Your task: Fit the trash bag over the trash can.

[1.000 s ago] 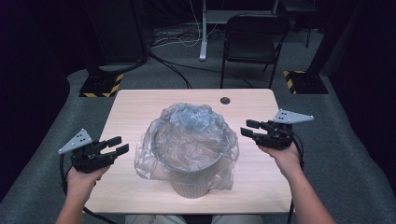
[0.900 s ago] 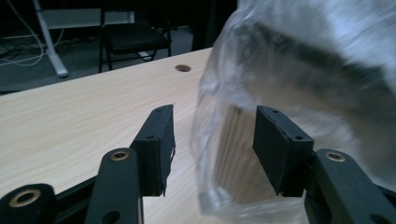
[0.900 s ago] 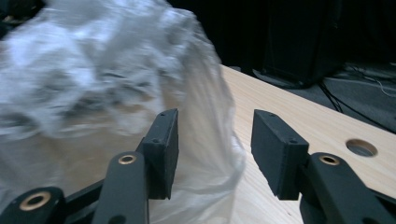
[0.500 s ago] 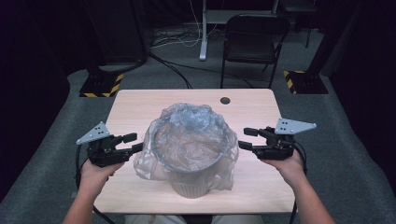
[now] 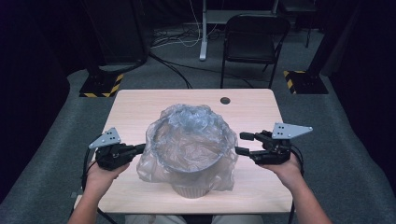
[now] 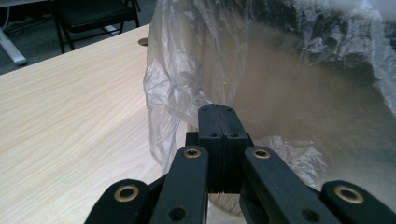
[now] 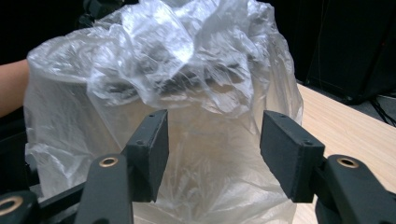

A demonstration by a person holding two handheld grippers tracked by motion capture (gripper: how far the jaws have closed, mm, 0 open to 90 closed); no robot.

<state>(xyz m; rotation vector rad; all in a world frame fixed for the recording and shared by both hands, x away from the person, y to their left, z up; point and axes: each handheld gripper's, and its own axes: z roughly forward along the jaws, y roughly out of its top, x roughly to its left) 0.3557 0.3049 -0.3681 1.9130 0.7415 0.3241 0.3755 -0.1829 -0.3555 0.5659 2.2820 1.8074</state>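
Observation:
A round grey bin stands mid-table, lined and draped with a clear plastic bag. My left gripper is at the bag's left side. Its jaws have just closed and meet pad to pad in the left gripper view, tips against the film and seemingly nipping a fold. My right gripper is at the bag's right side, jaws apart after opening a little. In the right gripper view the bag bulges just beyond the two pads, untouched.
The wooden table has a small round hole near its far edge. A black chair and a desk leg stand behind it on grey carpet. Yellow-black striped bases sit at both far corners.
My left gripper has moved right to the bag's edge and its jaws have shut. My right gripper has edged slightly towards the bag and stays open.

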